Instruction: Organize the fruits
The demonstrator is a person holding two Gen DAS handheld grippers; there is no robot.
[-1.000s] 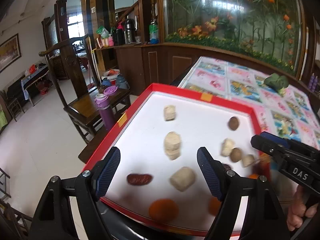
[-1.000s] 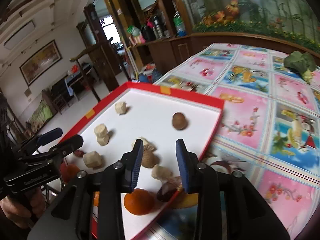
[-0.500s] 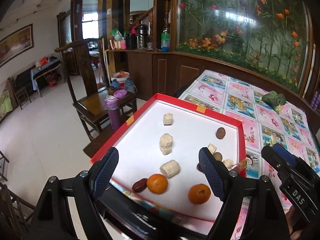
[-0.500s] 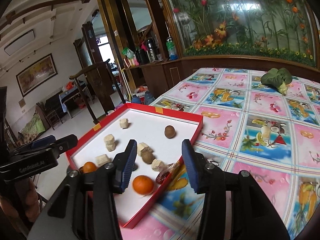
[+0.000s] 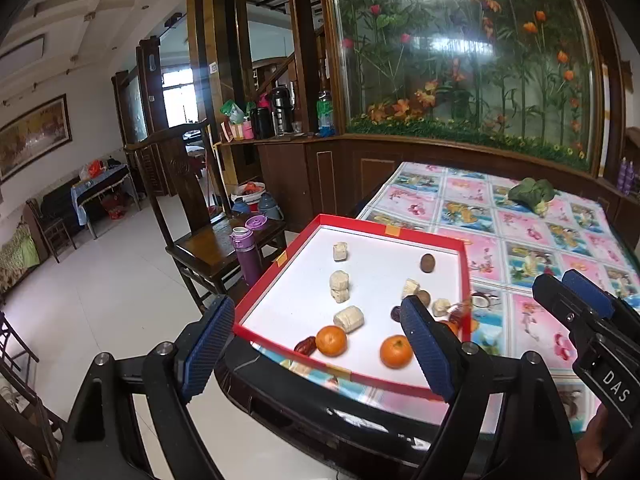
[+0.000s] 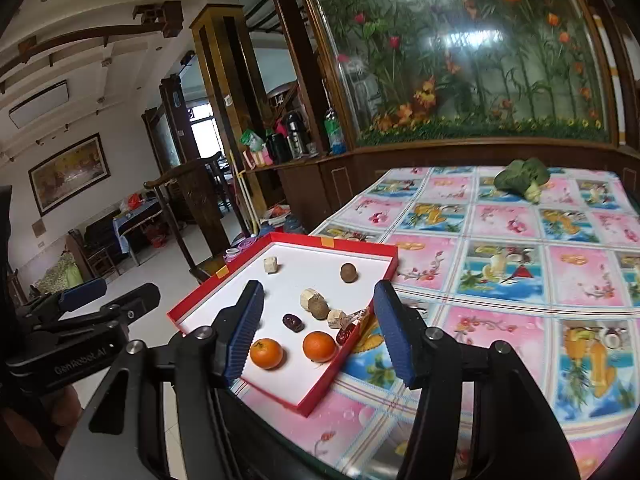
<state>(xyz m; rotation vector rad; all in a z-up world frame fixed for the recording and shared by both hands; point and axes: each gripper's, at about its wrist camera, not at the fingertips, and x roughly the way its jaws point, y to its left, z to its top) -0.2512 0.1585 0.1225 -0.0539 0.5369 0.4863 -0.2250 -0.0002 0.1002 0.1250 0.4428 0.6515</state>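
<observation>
Both grippers hang back from the table with nothing in them: the left gripper has its jaws spread wide, and the right gripper is likewise parted and empty, so the job looks to be between picks, or not yet begun. A large room lies behind, with white floor tiles, dark wooden panelling and a glass wall painted with bamboo and flowers; a dark wooden chair stands beside the table with a purple flask on its seat. The table wears a bright fruit-print tablecloth, and a green vegetable sits far off near its back edge. Nearest the grippers, a shallow red tray with a white floor rests at the table's corner. In it lie two oranges, side by side at the near end, dark red dates, brown round fruits and pale cut chunks, all scattered and unsorted. Next, I judge, one gripper must come down over a single fruit, probably an orange, and close gently, since the round ones may roll on the smooth floor.
</observation>
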